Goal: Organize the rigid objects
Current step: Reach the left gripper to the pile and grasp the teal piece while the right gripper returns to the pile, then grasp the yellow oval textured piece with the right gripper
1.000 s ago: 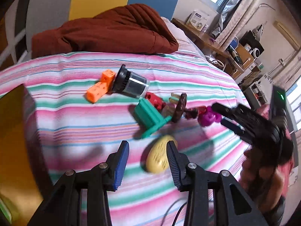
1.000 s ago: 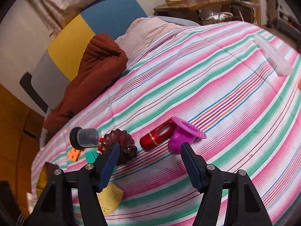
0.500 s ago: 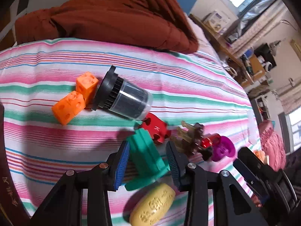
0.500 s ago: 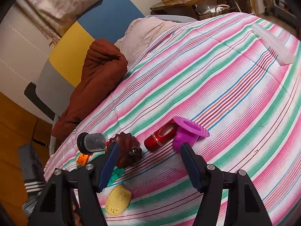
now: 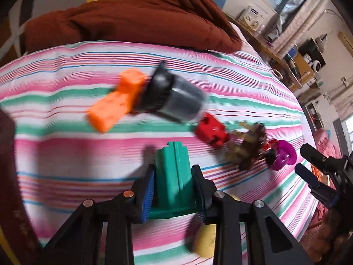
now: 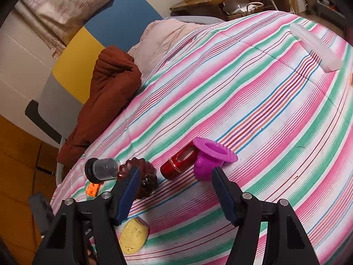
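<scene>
On the striped bedspread [image 5: 66, 154] a green block [image 5: 172, 161] stands between the fingers of my left gripper [image 5: 173, 172]. Its jaws are closing and both blue pads lie against the block's sides. Beyond it are an orange brick [image 5: 114, 108], a black-lidded clear jar [image 5: 174, 101], a red brick [image 5: 211, 132], a brown fluted mould [image 5: 249, 148] and a purple cup [image 5: 283, 156]. A yellow oval piece [image 5: 207, 240] lies under the left gripper's right finger. My right gripper [image 6: 175, 172] hovers open above the red cylinder [image 6: 179, 161] and the purple cup [image 6: 211, 159], holding nothing.
A rust-brown quilt [image 5: 132, 17] is bunched at the head of the bed. A long translucent white box [image 6: 315, 46] lies at the far right of the bedspread. A wooden desk [image 6: 211, 0] with boxes stands beyond the bed.
My left gripper moved down and forward from the yellow oval to the green block, and its jaws narrowed onto the block's sides. The right gripper stayed almost still.
</scene>
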`<state>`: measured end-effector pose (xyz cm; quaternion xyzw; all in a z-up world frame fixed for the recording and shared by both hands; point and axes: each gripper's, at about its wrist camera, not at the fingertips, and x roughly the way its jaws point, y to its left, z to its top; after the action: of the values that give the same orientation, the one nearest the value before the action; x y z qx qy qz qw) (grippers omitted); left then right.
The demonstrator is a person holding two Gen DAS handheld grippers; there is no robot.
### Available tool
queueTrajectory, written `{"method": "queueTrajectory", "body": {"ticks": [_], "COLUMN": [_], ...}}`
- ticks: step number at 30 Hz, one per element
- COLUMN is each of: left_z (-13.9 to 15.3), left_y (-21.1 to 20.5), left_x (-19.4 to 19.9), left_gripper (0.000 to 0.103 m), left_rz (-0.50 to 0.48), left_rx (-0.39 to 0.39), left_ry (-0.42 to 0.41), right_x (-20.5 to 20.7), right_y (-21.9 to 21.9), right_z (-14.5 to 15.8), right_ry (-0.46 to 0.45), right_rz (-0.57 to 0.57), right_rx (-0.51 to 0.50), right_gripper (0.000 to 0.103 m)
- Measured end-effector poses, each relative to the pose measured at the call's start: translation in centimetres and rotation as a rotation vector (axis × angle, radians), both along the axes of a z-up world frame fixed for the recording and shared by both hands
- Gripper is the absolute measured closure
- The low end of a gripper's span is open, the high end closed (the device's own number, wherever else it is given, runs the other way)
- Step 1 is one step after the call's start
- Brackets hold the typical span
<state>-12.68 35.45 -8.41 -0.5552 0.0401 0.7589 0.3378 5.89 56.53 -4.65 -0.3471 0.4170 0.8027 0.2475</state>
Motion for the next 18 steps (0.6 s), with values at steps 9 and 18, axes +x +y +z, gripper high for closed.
{"method": "queueTrajectory", "body": {"ticks": [9, 18], "left_z": [0.4, 1.7], "left_y": [-2.5, -4.1], "left_x": [2.1, 5.5], "left_gripper": [0.071, 0.073], "left_rz": [-0.017, -0.044], "left_rx": [-0.044, -0.039], "left_ry": [0.092, 0.181], "right_x": [-3.7, -5.5], "right_y": [-3.8, -7.4], "right_z": [-0.9, -2.5], "right_ry": [-0.03, -0.052], "right_rz": [0.303, 0.534], "right_rx": [-0.039, -0.158], "right_gripper": [0.042, 0.053]}}
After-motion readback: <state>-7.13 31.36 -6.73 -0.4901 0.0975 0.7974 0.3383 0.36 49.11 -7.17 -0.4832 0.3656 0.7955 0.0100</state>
